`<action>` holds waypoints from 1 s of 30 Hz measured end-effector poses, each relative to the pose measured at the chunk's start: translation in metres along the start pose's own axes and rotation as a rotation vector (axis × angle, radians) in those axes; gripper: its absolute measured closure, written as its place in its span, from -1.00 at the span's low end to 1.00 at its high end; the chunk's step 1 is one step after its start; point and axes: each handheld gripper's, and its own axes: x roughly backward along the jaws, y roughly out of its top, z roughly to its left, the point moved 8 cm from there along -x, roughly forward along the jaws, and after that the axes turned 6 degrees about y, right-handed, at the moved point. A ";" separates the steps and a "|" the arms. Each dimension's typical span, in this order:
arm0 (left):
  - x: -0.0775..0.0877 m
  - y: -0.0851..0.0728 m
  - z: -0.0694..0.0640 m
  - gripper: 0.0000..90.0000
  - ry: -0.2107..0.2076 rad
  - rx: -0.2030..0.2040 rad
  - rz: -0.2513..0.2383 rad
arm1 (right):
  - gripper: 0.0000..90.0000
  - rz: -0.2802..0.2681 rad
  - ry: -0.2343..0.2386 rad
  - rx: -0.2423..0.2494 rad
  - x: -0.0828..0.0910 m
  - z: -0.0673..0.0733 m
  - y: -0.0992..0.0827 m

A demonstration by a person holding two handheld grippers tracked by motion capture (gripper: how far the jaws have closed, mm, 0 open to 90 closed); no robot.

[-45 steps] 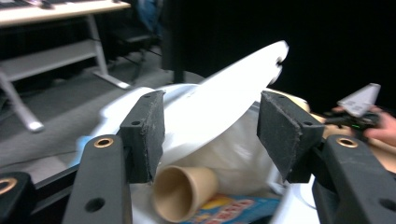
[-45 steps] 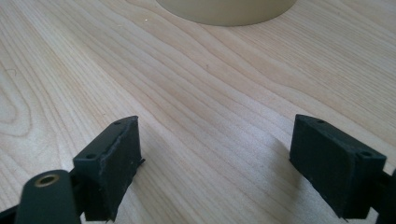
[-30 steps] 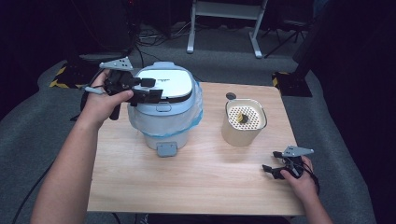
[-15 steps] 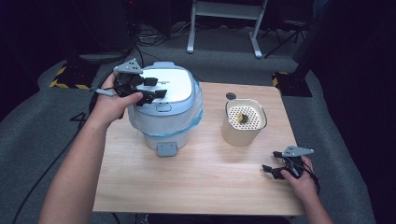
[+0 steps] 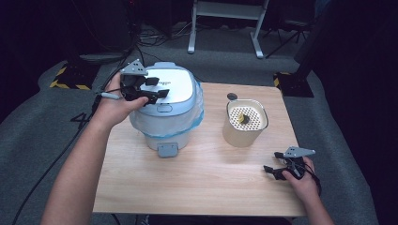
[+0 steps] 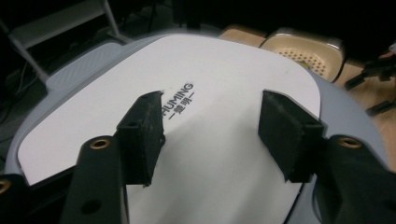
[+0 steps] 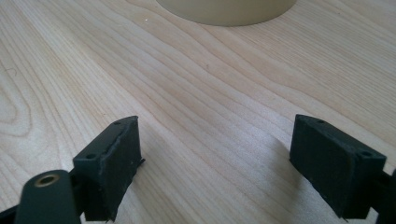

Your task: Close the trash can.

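A rice cooker with a white lid [image 5: 173, 89] and pale blue body stands on the left half of the wooden table [image 5: 197, 187]. My left gripper [image 5: 157, 91] hovers just over the left part of that lid, open. In the left gripper view its jaws [image 6: 210, 130] straddle the printed lid [image 6: 224, 154] with nothing between them, and they have just been closing a little. A cream pot with a perforated top [image 5: 245, 122] sits to the right. My right gripper [image 5: 273, 171] rests low at the front right, open over bare wood [image 7: 210, 140].
A clear bluish plastic liner [image 5: 196, 117] bulges around the cooker's body, and a grey tab [image 5: 167, 150] sticks out at its front foot. A small dark disc [image 5: 232, 96] lies behind the cream pot [image 7: 229, 11]. Dark floor, cables and a metal stand surround the table.
My left gripper has shifted a little to the right, further over the cooker's lid. The right hand has stayed where it was.
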 end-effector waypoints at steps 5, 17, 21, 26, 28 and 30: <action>-0.001 0.001 -0.001 0.00 0.026 0.001 -0.018 | -0.63 0.000 0.000 0.001 0.000 0.000 0.000; 0.017 0.005 -0.008 -0.41 -0.001 0.030 -0.070 | -0.63 0.000 0.000 0.000 0.000 0.000 0.000; 0.037 0.003 -0.010 -0.44 0.039 0.003 -0.074 | -0.63 0.000 0.001 0.001 0.000 0.000 0.000; 0.053 -0.002 -0.007 -0.47 0.063 0.019 -0.078 | -0.63 0.000 0.001 0.001 0.000 0.000 0.000; 0.060 -0.008 -0.007 -0.47 0.071 0.015 -0.075 | -0.63 0.000 0.001 0.000 0.000 0.000 0.000; 0.065 -0.012 -0.009 -0.47 0.072 0.013 -0.074 | -0.63 0.000 0.001 0.001 0.000 0.000 0.000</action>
